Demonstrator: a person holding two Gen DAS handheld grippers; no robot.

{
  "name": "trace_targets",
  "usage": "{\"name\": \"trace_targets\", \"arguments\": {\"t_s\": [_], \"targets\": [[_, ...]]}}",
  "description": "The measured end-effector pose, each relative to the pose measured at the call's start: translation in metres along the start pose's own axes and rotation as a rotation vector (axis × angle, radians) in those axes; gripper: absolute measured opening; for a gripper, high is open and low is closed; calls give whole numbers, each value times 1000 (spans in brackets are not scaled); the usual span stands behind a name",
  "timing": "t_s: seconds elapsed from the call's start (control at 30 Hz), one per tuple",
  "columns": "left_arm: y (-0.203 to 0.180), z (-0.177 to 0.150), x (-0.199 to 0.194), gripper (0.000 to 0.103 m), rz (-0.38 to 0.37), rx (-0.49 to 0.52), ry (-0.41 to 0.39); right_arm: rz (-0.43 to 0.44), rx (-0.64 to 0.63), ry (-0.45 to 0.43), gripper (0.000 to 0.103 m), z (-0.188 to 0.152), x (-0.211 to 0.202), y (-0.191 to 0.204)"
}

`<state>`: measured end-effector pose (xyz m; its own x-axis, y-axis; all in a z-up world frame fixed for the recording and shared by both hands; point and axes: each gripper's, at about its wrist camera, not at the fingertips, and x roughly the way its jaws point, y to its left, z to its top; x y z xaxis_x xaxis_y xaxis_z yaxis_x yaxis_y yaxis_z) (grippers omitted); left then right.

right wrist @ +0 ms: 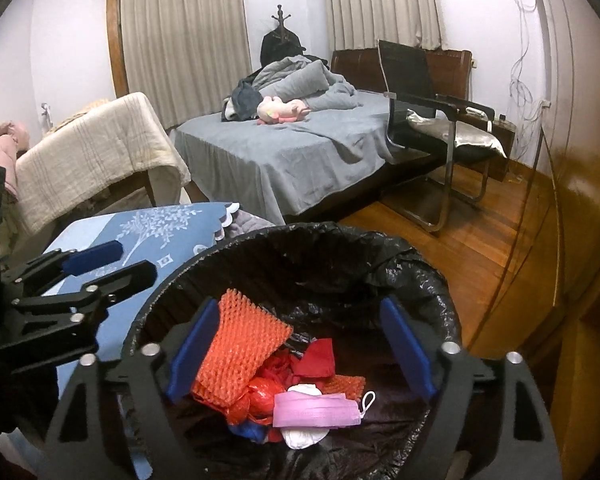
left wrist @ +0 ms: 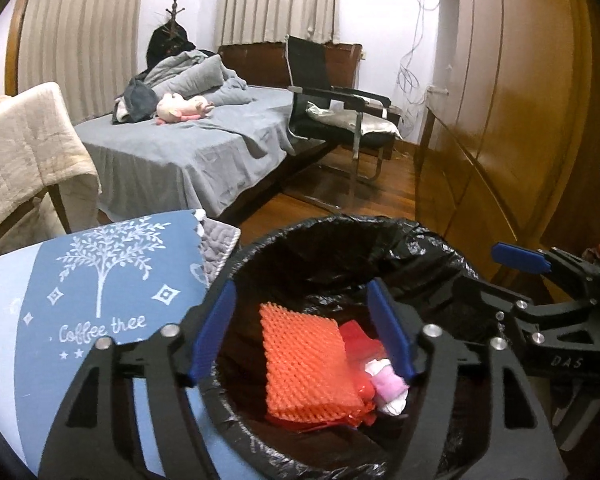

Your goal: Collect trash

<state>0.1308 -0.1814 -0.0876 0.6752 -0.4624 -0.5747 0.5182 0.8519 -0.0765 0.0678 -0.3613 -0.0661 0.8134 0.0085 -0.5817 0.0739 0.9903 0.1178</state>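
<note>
Both my left fingers (left wrist: 220, 336) and right fingers (right wrist: 406, 348) hang spread and empty over the bin (right wrist: 420, 276); dipping carelessly could snag its black liner (left wrist: 432, 248).

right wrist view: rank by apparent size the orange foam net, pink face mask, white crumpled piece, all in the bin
1. Orange foam mesh net, clearly largest.
2. Pink pleated face mask.
3. White crumpled piece, mostly hidden under the mask, so its true size is unsure.
All lie in the black-lined trash bin at similar distance.
</note>
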Motion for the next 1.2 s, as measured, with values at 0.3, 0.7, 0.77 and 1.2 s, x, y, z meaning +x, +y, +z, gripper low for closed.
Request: {"name": "trace_targets", "arguments": {"t_s": [0.3, 0.7, 0.77, 1.2], "targets": [[13, 4, -30, 90, 49, -2, -31, 22, -8, -35, 97, 8, -19, 13], [28, 6, -80, 96, 120, -38, -69, 79, -30, -82, 97, 20, -54, 42], [30, 4, -87, 96, 125, -40, -81, 87, -30, -88, 97, 23, -61, 47], [28, 6, -129, 96, 170, -34, -136, 107, -60, -120, 97, 32, -85, 69]]}}
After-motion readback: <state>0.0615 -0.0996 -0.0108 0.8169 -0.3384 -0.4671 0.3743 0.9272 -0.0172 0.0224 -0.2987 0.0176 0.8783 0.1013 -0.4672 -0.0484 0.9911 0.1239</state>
